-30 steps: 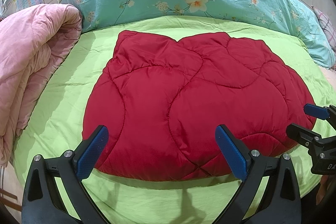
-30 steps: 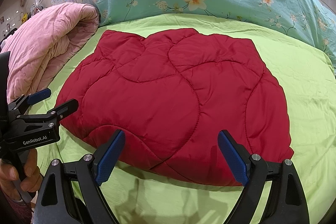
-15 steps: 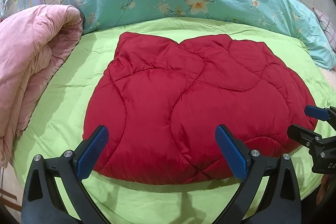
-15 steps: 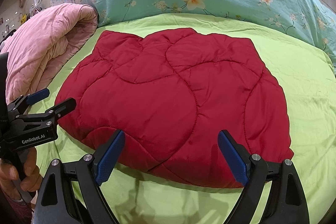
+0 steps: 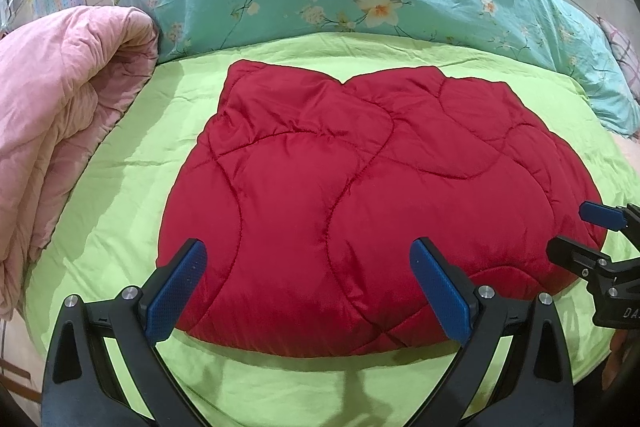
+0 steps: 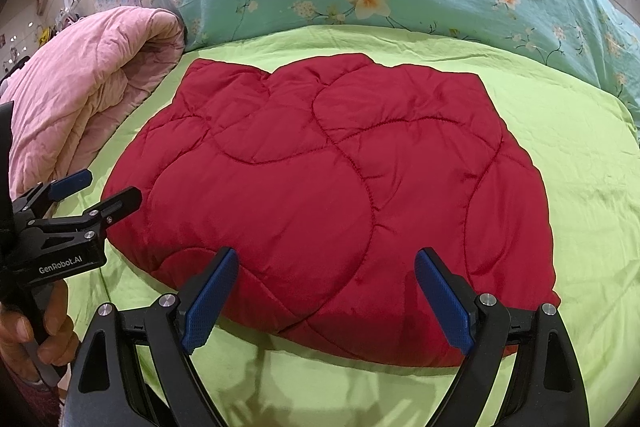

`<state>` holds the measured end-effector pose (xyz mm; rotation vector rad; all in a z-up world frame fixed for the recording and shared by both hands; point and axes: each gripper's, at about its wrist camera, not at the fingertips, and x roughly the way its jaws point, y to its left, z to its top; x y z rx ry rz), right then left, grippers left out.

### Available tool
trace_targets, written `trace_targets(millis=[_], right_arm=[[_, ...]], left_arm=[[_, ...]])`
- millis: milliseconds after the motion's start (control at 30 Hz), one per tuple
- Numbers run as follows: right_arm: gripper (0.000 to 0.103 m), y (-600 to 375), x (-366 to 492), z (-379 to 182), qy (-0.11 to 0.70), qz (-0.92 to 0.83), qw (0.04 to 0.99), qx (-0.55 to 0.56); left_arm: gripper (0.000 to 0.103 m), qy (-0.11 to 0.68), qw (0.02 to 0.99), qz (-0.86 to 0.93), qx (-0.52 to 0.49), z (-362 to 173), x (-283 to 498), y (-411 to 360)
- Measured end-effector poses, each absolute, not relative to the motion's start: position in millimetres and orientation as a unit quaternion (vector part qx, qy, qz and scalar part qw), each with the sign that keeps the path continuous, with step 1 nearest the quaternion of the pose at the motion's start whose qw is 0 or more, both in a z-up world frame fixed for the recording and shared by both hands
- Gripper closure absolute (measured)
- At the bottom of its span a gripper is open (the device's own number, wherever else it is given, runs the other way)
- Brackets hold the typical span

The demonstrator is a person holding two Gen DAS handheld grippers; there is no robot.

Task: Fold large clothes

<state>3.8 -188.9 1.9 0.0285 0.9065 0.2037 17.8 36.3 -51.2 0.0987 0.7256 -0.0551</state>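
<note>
The red quilted garment (image 5: 372, 203) lies folded flat mid-sheet on the green bedsheet (image 5: 132, 163), puffy, soft and likely slippery, best pinched at its near 6 o'clock hem, while the left gripper (image 5: 308, 291) and right gripper (image 6: 324, 295) both gape wide, holding nothing.

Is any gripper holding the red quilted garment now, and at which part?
Nothing is held: left gripper and right gripper are open above the red garment.
</note>
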Motion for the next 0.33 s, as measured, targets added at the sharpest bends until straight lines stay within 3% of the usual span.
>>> trace_targets(millis=[333], right_arm=[[0.012, -188.9, 4.1, 4.3, 0.433, 0.105, 0.895, 0.015]], left_arm=[[0.001, 0.350, 0.935, -0.037, 0.051, -48.0, 13.2, 30.4]])
